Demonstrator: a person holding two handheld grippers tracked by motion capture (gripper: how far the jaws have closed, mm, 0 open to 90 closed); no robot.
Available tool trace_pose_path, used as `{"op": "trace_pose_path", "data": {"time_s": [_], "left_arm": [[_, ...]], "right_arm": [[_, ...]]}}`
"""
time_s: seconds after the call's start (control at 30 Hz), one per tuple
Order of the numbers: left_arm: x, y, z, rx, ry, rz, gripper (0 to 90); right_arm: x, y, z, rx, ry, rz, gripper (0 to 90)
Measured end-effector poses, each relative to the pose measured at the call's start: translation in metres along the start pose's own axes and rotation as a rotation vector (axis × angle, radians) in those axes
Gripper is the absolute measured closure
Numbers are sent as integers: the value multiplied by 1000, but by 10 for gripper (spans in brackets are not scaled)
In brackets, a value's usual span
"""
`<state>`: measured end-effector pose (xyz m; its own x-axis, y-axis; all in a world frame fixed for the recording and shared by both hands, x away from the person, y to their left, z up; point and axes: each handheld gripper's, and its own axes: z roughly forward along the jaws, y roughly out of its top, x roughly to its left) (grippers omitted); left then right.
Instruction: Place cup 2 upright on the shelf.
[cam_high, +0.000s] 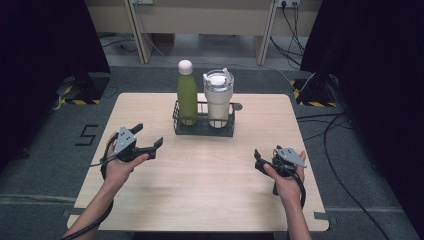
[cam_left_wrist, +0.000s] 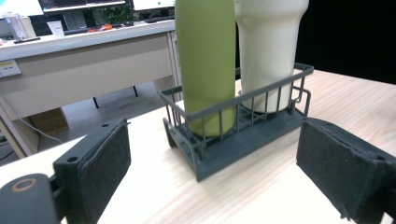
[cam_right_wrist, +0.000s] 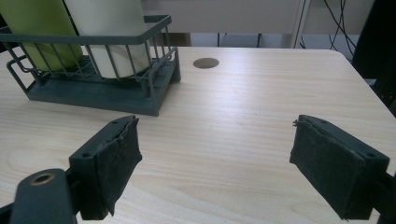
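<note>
Here: left gripper (cam_high: 148, 137) released, jaws wide, empty, aimed at wire rack (cam_high: 203, 126) near desk (cam_high: 200, 175) far edge. Rack holds green bottle (cam_high: 187, 97), white tumbler (cam_high: 219, 100). Right gripper (cam_high: 260, 159) released, empty, near right edge.

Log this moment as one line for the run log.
left gripper: open, facing rack | right gripper: open, over table | green bottle, white tumbler: upright in rack

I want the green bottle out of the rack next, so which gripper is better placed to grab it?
Probably the left gripper: its jaws are open and aimed at the green bottle, which stands at the rack's left end. The right gripper faces the white tumbler's end.
</note>
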<state>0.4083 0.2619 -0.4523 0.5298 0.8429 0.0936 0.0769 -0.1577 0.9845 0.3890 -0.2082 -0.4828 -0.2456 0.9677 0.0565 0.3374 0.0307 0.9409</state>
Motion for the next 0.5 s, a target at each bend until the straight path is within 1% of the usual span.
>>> {"op": "trace_pose_path", "data": {"time_s": [0.27,0.37,0.43,0.5], "left_arm": [[0,-24,-16,14,12,-31,97],[0,-32,-21,9,24,-43,102],[1,-36,-25,13,37,-41,103],[3,-38,-28,12,48,-48,105]], "right_arm": [[1,-1,0,4,2,0,152],[2,-1,0,5,3,0,152],[2,-1,0,5,3,-1,152],[2,0,0,4,4,-2,152]]}}
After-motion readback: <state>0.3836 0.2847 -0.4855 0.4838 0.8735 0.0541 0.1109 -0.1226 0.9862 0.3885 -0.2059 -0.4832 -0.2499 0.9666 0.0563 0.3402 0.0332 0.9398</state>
